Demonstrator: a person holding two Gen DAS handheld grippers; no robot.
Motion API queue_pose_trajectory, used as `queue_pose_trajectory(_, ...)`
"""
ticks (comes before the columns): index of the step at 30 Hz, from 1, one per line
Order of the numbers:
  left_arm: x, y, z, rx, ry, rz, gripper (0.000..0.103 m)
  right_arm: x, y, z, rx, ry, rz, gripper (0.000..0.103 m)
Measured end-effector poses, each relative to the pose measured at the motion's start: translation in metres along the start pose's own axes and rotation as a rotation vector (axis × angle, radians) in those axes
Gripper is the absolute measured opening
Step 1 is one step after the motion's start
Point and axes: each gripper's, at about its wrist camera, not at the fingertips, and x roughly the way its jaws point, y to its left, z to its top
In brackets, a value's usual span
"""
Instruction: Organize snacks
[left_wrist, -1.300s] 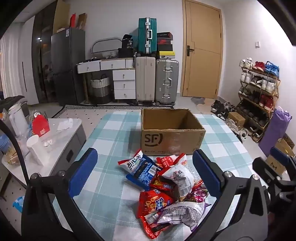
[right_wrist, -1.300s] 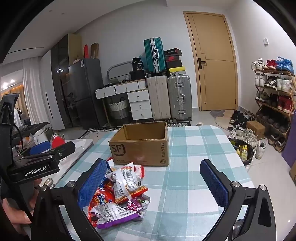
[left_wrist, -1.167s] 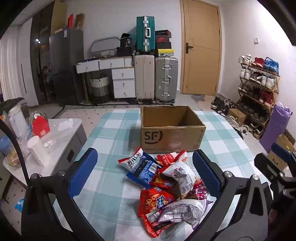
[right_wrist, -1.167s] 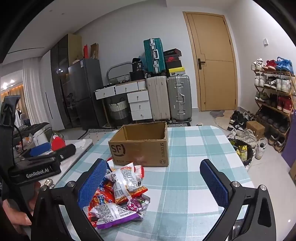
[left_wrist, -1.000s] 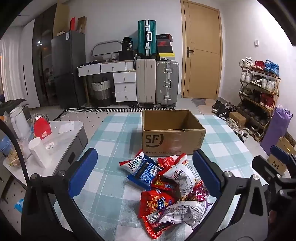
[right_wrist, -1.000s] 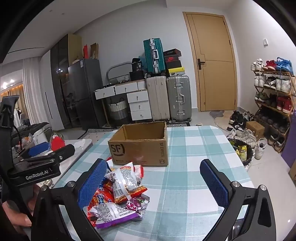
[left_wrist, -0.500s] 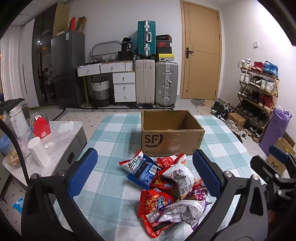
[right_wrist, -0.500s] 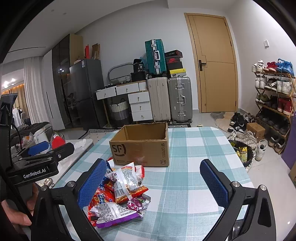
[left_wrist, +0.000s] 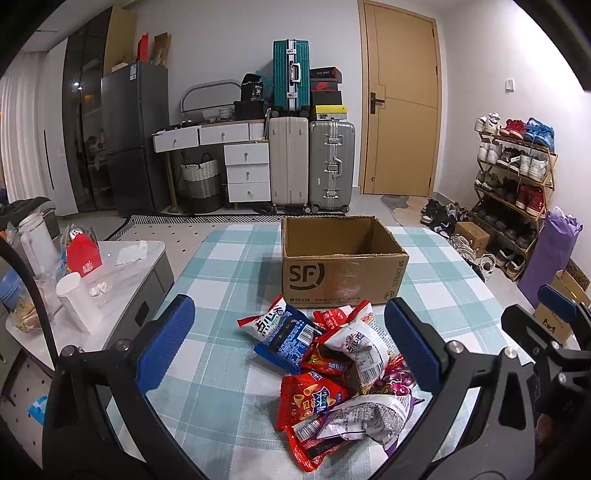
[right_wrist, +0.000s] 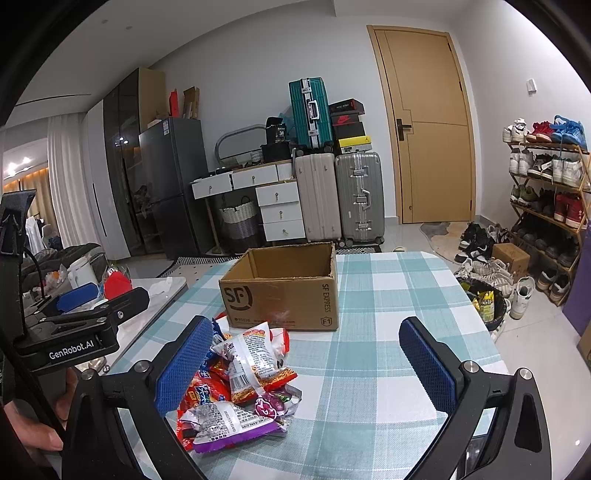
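Snack pile (left_wrist: 332, 373) sits on checked bench (left_wrist: 221, 354), just in front of open cardboard box (left_wrist: 343, 269). Left claw (left_wrist: 288, 347) wide open, empty, above pile. Right claw (right_wrist: 306, 365) also wide open, empty, beside pile.

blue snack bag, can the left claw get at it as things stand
Probably yes. The blue snack bag lies on the near-left edge of the pile with nothing on top, and the left claw is open and empty just short of it.

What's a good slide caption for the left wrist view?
Open left gripper above a snack packet pile, before an open cardboard box.
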Motion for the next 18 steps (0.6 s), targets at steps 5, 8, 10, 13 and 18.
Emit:
queue_pose_trajectory(5,-0.0006,-0.0005,-0.0011,0.001,0.0,-0.001,0.103,-0.0006,0.0004,0.0001,0.0,0.001,0.0,0.103)
queue_pose_trajectory(8,0.0002,-0.0022,-0.0018,0.003,0.0,0.002,0.103,-0.0013,0.0006,-0.0004,0.003,0.002,-0.001,0.103)
queue_pose_trajectory(10,0.0003,-0.0008,-0.0037,0.002,0.004,0.003,0.103,-0.0006,0.0008,-0.0011,0.004,0.003,0.001,0.103)
queue_pose_trajectory(13,0.0021,0.0002,-0.006,0.001,0.014,0.001,0.103,-0.0015,0.0011,-0.003,0.01,0.005,0.01,0.103)
queue_pose_trajectory(18,0.003,0.0006,-0.0065,0.003,0.018,0.001,0.103,0.0005,-0.0021,-0.0058,0.017,0.012,0.025,0.103)
